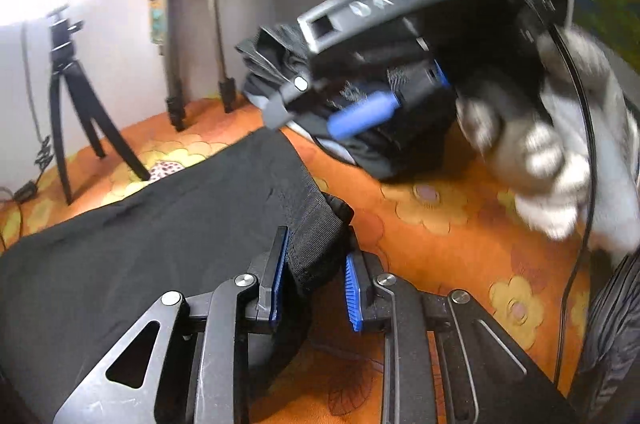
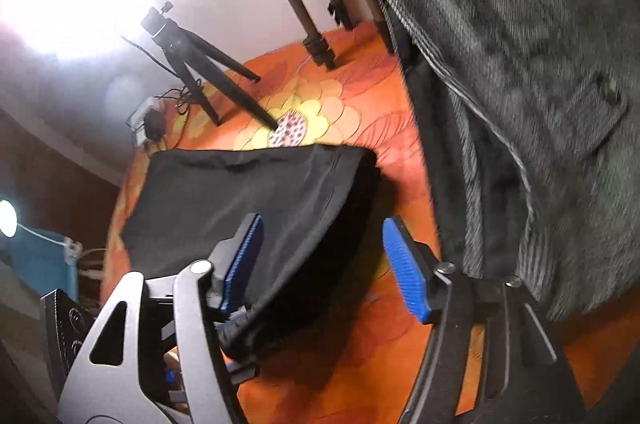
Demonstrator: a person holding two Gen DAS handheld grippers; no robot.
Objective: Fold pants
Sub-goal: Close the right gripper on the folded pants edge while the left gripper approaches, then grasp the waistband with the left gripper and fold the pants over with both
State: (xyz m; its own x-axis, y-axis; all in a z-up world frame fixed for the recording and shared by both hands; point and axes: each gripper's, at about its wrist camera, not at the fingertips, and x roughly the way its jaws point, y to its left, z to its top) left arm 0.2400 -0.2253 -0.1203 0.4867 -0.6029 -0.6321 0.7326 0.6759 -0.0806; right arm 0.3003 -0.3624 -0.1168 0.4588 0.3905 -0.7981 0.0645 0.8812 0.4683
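Note:
Black pants (image 1: pixel 160 224) lie folded on the orange flowered sheet (image 1: pixel 420 236). My left gripper (image 1: pixel 316 276) has its blue pads around the ribbed waistband corner (image 1: pixel 316 228), jaws close on it. My right gripper (image 1: pixel 360 115) is blurred, held by a gloved hand above a dark pile of clothes (image 1: pixel 360 143). In the right wrist view the right gripper (image 2: pixel 324 264) is open above the black pants (image 2: pixel 256 199), pads apart and empty.
A small tripod (image 2: pixel 188 63) stands on the sheet behind the pants. Larger tripod legs (image 2: pixel 316 39) stand at the back. A grey striped garment pile (image 2: pixel 520 103) lies to the right. A cable and plug (image 2: pixel 156 119) sit at the left edge.

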